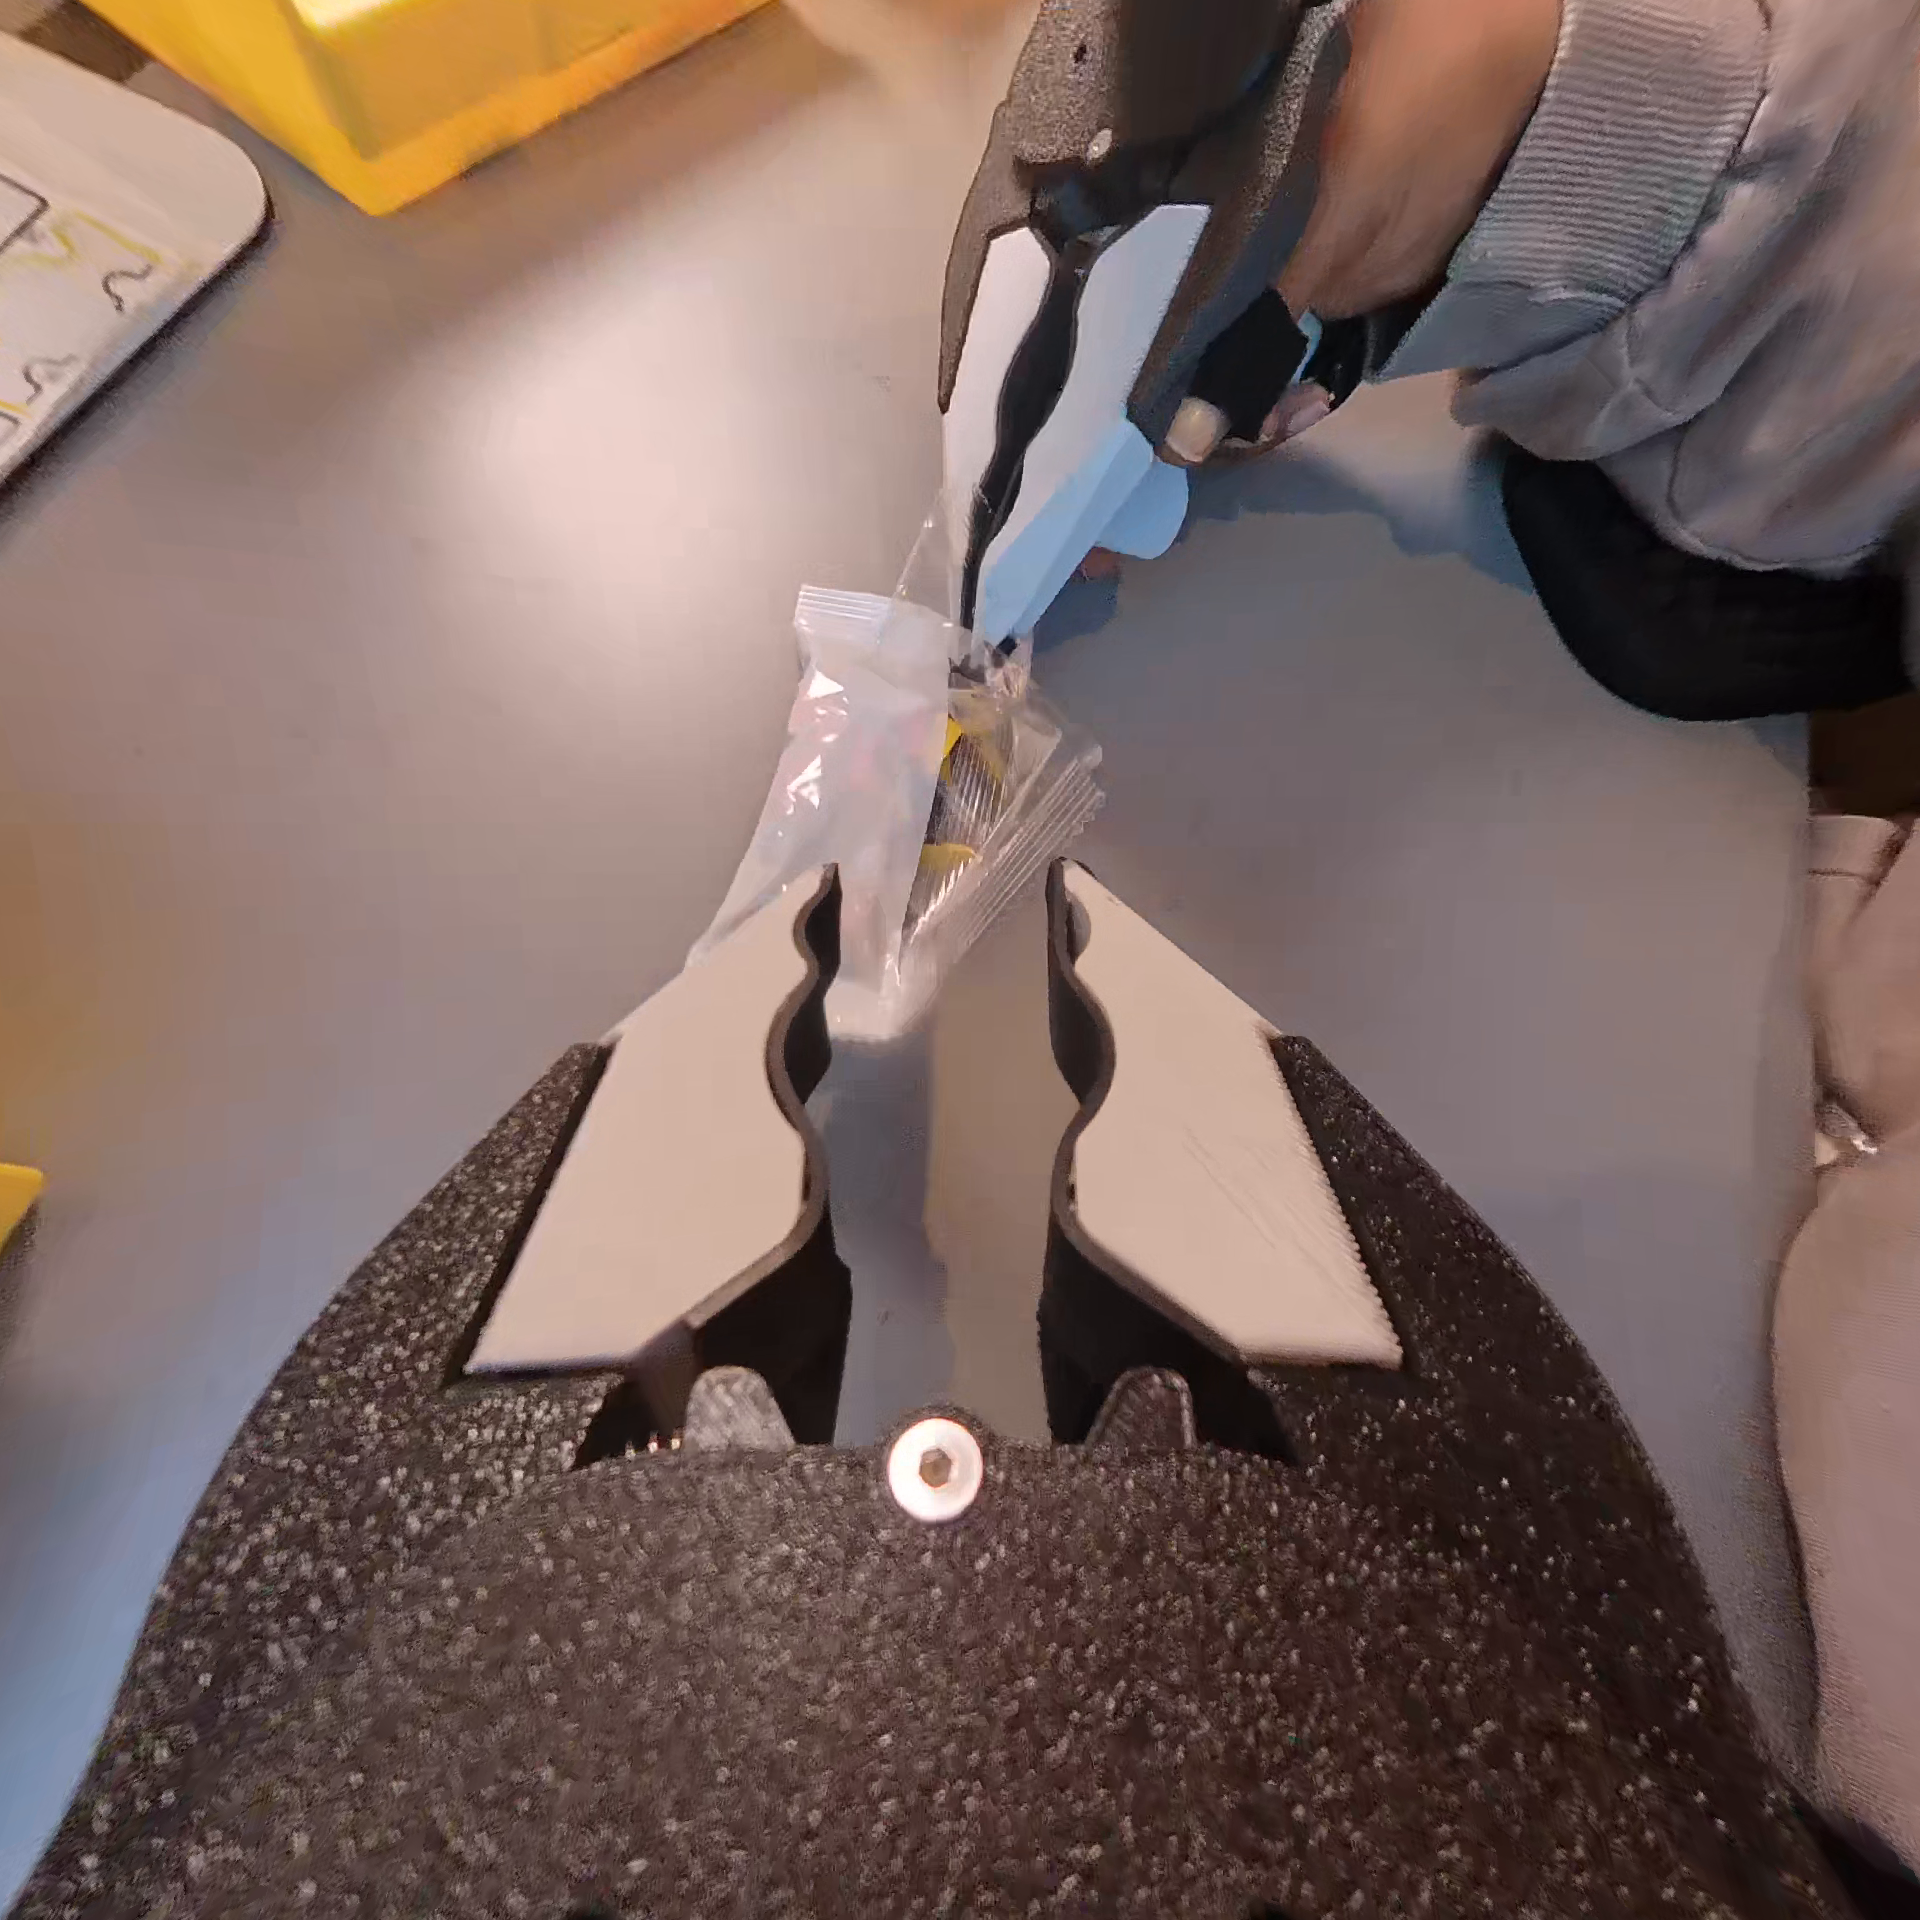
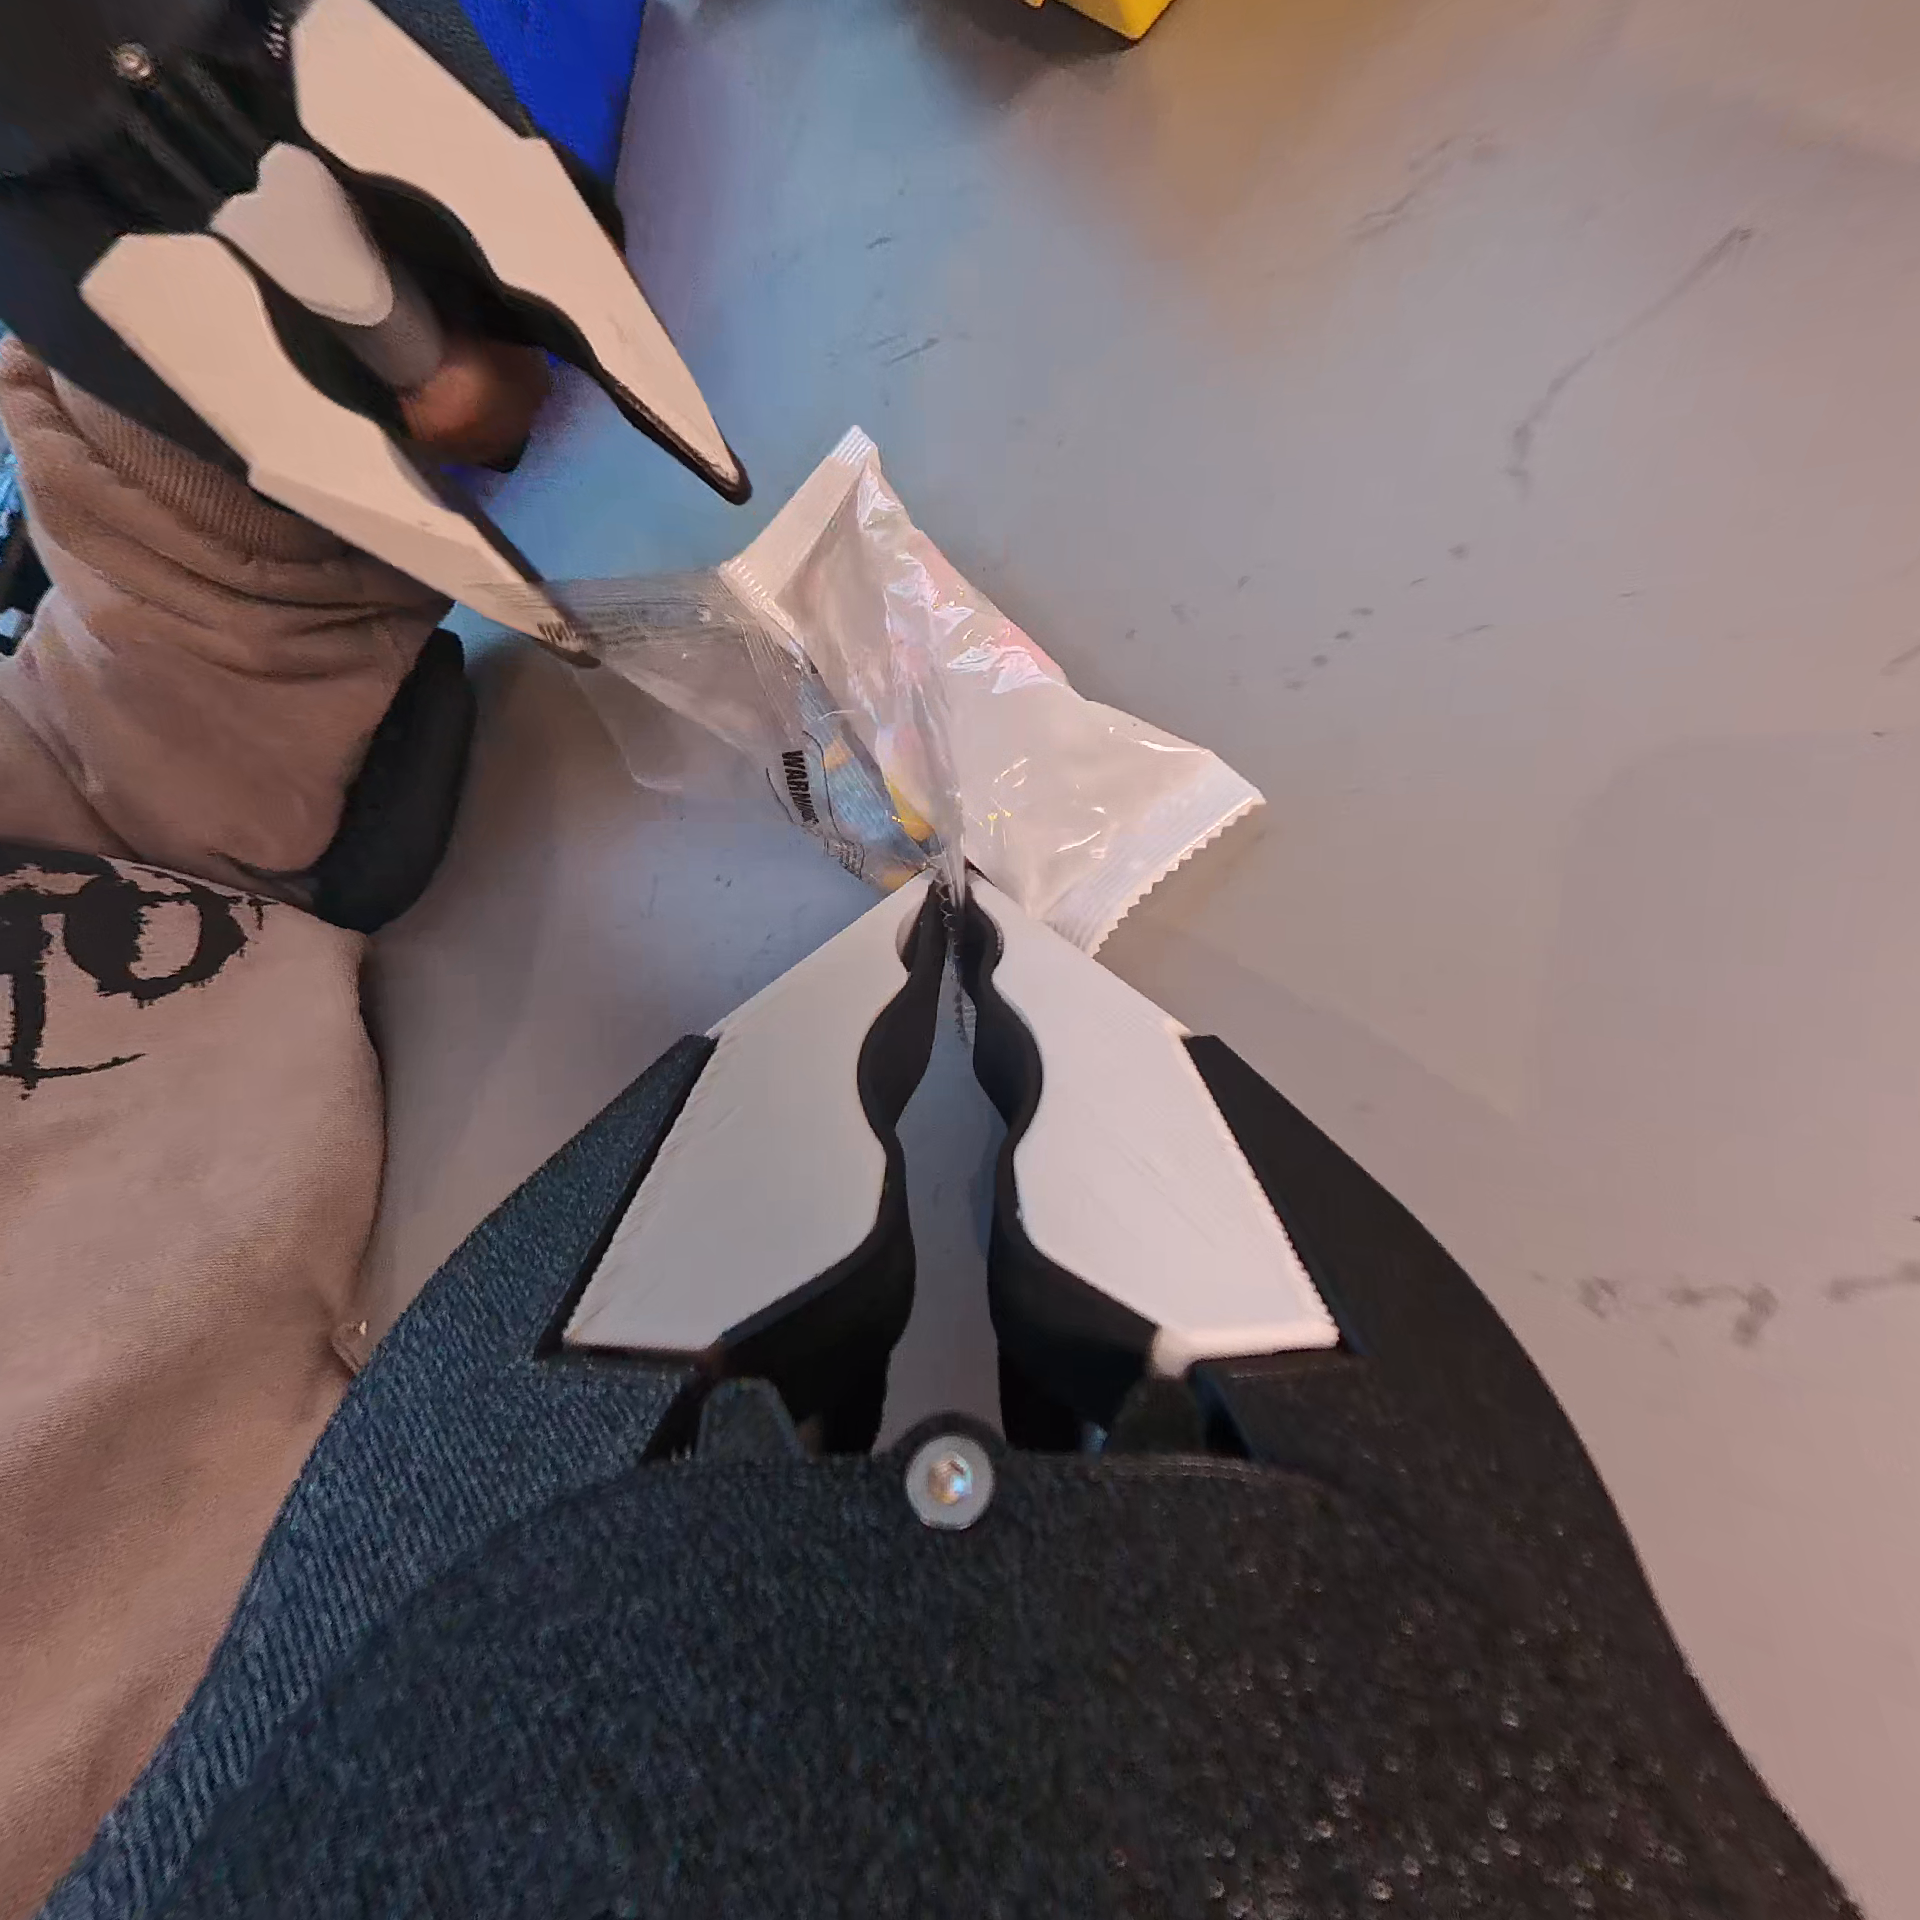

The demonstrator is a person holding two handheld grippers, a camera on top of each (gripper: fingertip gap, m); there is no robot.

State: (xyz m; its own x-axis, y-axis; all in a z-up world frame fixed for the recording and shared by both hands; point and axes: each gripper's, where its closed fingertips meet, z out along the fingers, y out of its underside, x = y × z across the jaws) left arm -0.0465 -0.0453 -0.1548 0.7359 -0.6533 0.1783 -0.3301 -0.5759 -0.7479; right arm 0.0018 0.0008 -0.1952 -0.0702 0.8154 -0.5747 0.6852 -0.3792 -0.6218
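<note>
a clear bag (image 2: 727,707) is pinched in the right gripper (image 2: 948,899); the left gripper (image 1: 940,878) jaws are spread around its far end.

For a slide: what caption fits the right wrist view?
Right tool pinches a clear plastic bag above the grey table; open left tool alongside.

Left gripper (image 1: 940,883) fingers spread around clear packet (image 1: 883,790); right gripper (image 1: 992,634) pinches packet's far end; grey table (image 1: 520,623).
</note>
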